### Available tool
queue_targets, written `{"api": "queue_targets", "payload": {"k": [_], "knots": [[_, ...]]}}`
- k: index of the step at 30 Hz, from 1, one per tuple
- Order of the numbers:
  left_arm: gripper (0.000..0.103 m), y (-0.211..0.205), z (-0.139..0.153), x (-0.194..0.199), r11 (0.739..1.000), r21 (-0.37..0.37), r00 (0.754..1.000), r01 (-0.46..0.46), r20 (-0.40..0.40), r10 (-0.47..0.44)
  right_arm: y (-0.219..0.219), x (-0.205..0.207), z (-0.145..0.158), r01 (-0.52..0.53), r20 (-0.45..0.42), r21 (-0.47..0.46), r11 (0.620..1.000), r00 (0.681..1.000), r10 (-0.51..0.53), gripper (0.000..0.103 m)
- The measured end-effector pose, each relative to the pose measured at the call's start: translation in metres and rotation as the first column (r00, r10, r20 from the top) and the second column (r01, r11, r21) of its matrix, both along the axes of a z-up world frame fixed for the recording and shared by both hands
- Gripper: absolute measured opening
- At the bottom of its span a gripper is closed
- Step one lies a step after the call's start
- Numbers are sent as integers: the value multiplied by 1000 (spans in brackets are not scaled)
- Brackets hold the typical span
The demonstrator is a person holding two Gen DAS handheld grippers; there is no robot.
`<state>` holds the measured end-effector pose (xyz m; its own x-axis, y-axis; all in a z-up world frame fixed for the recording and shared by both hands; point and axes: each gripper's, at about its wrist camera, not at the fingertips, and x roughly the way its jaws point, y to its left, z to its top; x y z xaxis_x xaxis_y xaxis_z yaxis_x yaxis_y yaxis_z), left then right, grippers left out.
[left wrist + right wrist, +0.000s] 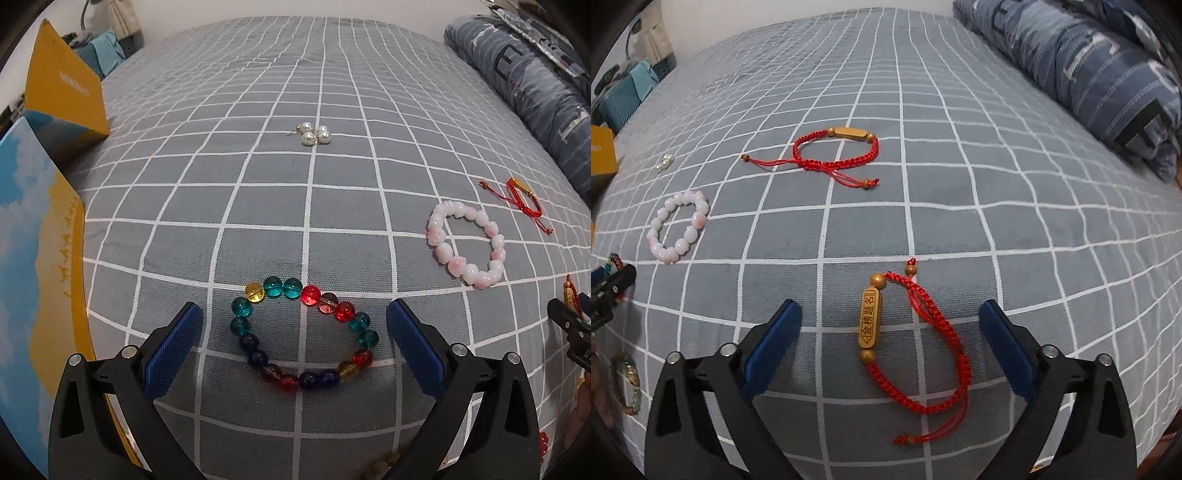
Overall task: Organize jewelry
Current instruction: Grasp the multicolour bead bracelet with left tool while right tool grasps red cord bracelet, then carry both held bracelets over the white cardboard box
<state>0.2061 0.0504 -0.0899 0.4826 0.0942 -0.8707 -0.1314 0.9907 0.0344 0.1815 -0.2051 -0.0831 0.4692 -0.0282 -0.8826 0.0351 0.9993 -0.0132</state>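
Both spread wide and empty, left tool [294, 321] around glass-bead bracelet [303, 336], right tool [889, 321] around red cord bracelet [916, 350]; risked pinching the bedsheet [923, 110] instead.

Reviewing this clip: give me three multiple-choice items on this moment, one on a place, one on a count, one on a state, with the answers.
1. Where does the multicoloured bead bracelet lie?
A. Between the open fingers of the left tongs
B. Inside the yellow box
C. On the folded quilt

2. How many red cord bracelets show in the right wrist view?
A. One
B. Two
C. Four

3. What state are the right tongs in?
A. Shut on a bracelet
B. Open, holding nothing
C. Out of view

Answers: 1 A, the bracelet sits on the checked bedsheet between both blue pads. 2 B, a near cord bracelet and a far cord bracelet. 3 B, the fingers stand wide apart around the near one.
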Motion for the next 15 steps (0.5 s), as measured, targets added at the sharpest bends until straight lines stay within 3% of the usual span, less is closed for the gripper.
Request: {"api": "queue_targets", "payload": {"k": [4,7,10,11,12,13,15], "knots": [[93,2,-2,3,1000,-4,1000,6,-3,-6,4,-2,1,-11,-5,3,1000,1000,11,77],[81,-1,-1,1,1000,-11,1000,26,-4,-26,6,-2,2,-15,-4,0,1000,1000,15,68],[62,-5,2,-2,999,-18,999,34,-1,-35,3,-2,3,-6,-4,5,1000,1000,6,61],[49,-5,3,-3,999,-21,999,34,1,-34,3,-3,3,-3,-3,4,1000,1000,3,52],[23,-4,6,-5,999,-34,1000,28,9,-28,3,-5,3,3,-1,4,1000,1000,-3,43],[18,-4,7,-8,999,-43,1000,22,12,-22,1,-7,6,8,4,3,1000,1000,-8,15],[18,-2,12,-12,997,-80,1000,17,22,-15,-1,-11,12,30,9,16,999,1000,-30,10]]}}
